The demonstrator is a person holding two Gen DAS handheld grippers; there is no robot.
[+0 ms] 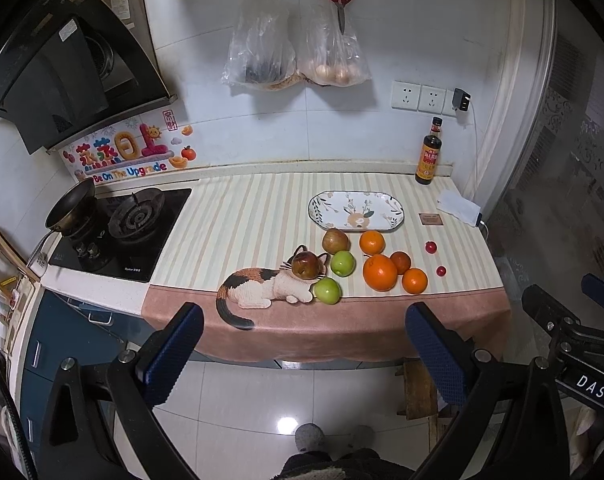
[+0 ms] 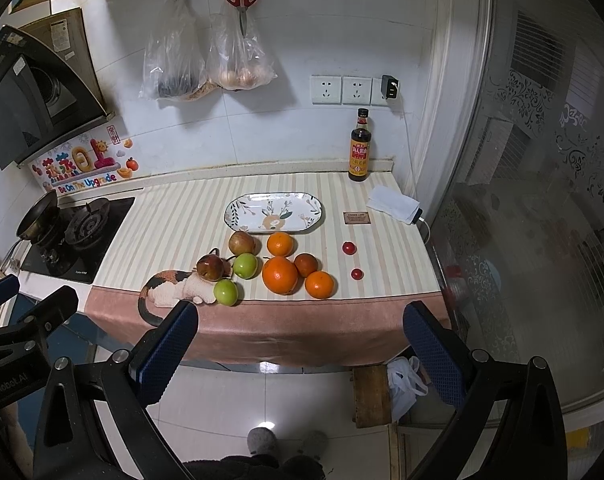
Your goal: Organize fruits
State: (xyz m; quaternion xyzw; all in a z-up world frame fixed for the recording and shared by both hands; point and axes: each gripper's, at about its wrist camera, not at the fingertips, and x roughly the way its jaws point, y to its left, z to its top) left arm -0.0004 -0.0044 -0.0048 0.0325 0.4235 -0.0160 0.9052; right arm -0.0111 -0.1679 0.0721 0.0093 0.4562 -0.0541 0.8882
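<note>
Fruit lies loose on the striped cloth: a big orange (image 1: 379, 273) (image 2: 279, 275), several smaller oranges (image 1: 371, 242) (image 2: 320, 284), two green apples (image 1: 327, 290) (image 2: 225, 292), two reddish apples (image 1: 305, 265) (image 2: 210, 267) and two small red fruits (image 1: 431, 247) (image 2: 349, 247). Behind them sits an empty oval flowered plate (image 1: 394, 211) (image 2: 238, 205). My left gripper (image 1: 304, 348) hangs open in front of the counter edge, holding nothing. My right gripper (image 2: 302, 346) is open too, held back from the counter, nothing between its fingers.
A sauce bottle (image 2: 359, 148) stands at the back wall beside a folded white cloth (image 2: 394, 203). A gas stove (image 1: 122, 228) with a pan (image 1: 71, 205) is on the left. Plastic bags (image 1: 294, 52) and red scissors hang above. A wooden stool (image 2: 371, 395) stands on the floor.
</note>
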